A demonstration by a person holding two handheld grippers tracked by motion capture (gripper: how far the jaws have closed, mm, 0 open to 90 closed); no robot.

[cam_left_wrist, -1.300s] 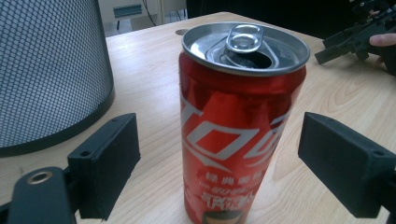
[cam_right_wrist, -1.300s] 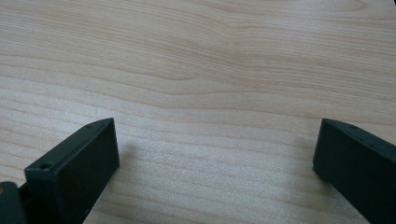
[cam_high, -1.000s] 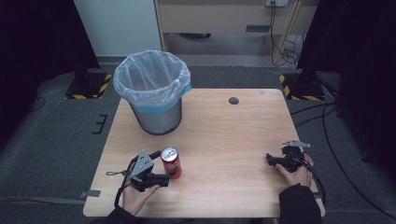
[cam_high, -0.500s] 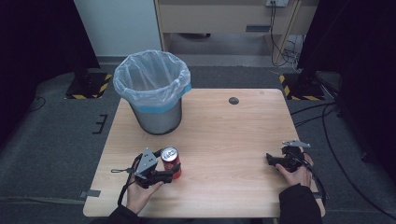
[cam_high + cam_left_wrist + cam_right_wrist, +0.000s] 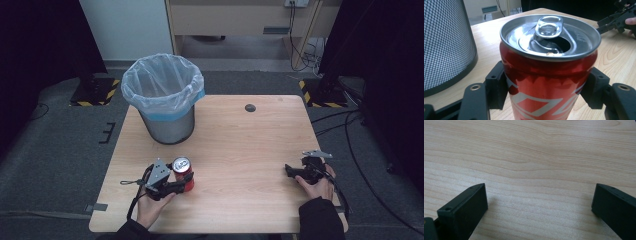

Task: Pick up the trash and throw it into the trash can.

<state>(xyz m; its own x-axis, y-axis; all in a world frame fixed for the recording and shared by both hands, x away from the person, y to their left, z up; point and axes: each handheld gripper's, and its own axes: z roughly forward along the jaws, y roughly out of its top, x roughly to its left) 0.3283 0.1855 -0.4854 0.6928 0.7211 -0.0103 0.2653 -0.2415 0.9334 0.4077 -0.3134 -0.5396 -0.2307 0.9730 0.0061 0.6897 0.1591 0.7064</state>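
A red drink can (image 5: 183, 172) with an opened silver top stands upright on the wooden table (image 5: 240, 140) near its front left. My left gripper (image 5: 184, 184) has just been closing and is now shut on the can (image 5: 549, 75), one black pad (image 5: 496, 85) pressed on each side of it. At the front right, my right gripper (image 5: 289, 170) rests in a hand, pointing left. Its own view shows its jaws apart (image 5: 539, 202) over bare wood, nothing between them.
A mesh waste bin (image 5: 165, 100) lined with a clear bag stands behind the can, close on its far left (image 5: 446, 42). A small dark round cap (image 5: 250, 107) sits in the table near the far edge. Cables lie on the floor at right.
My left gripper slid right around the can and closed its jaws on it. The can still stands in the same spot. The right gripper has not moved.
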